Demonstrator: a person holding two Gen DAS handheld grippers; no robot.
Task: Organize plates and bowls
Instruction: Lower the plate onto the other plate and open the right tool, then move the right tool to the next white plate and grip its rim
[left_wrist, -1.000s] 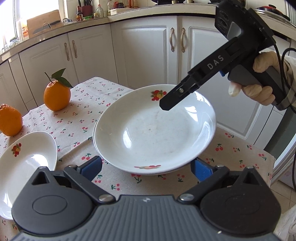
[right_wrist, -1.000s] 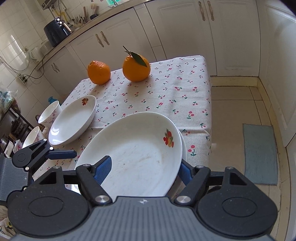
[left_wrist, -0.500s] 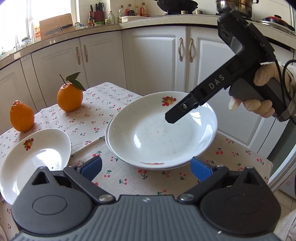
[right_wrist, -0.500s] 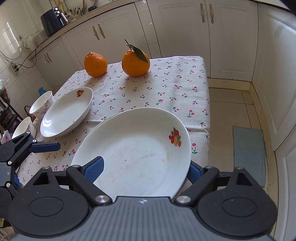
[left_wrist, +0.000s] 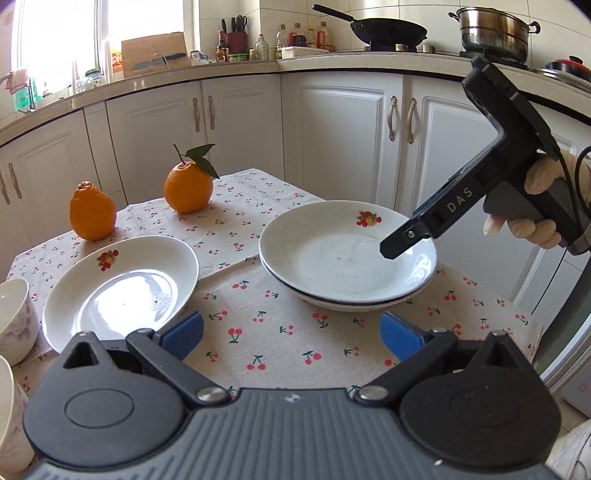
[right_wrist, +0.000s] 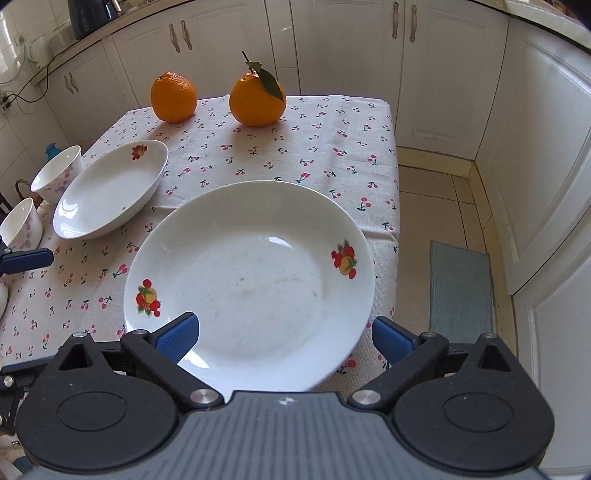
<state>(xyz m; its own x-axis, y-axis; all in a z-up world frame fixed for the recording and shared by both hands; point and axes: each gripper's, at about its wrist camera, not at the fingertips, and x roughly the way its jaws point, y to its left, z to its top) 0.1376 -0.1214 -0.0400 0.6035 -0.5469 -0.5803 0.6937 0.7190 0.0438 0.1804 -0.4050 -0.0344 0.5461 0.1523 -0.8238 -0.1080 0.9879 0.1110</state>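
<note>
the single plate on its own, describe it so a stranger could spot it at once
On the cherry-print tablecloth, look left of the stack of two white plates. The lone shallow white plate lies in front of the leafless orange, beside a white cup. Unlike the stack, nothing lies under it.

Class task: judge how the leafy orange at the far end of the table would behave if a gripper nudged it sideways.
The leafy orange looks round, so it would probably roll rather than slide. It sits free on the tablecloth, so nothing would stop it. Its rind looks firm, likely not fragile.
</note>
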